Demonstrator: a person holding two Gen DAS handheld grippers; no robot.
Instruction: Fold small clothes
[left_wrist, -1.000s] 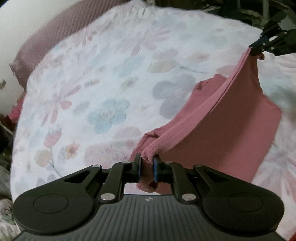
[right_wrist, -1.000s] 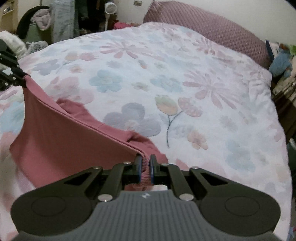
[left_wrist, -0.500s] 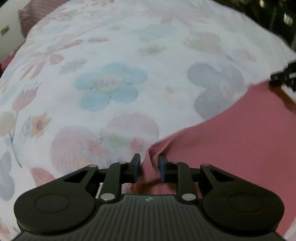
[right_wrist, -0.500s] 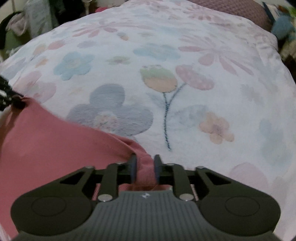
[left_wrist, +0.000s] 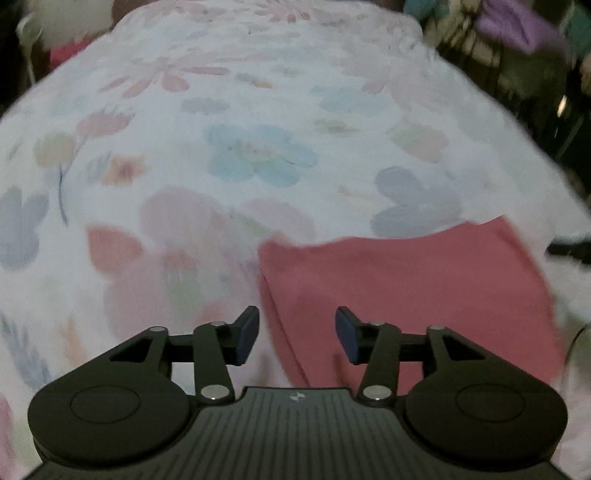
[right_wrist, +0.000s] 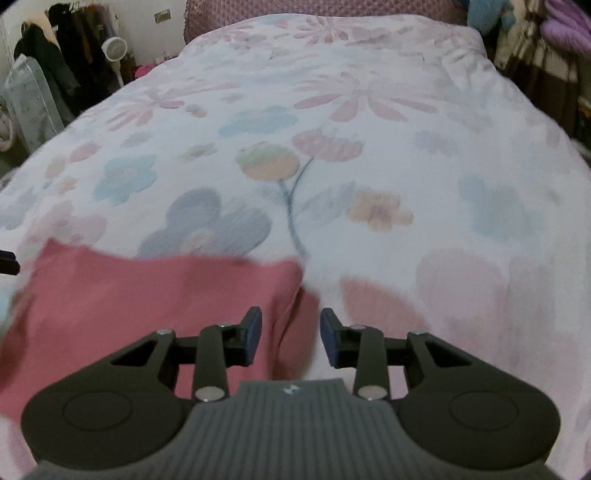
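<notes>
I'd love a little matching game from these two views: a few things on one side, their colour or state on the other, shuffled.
Things:
1. garment
2. left claw
3. pillow
4. bedspread

Descriptions:
a. floral print
b. open, holding nothing
c. plain pink, lying flat
d. dotted mauve, at the bed's far end

Pairs: 1-c, 2-b, 3-d, 4-a

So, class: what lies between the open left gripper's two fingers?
The left edge of the pink garment and a strip of floral bedspread beside it; the left gripper grips nothing. The left wrist view shows this.
</notes>
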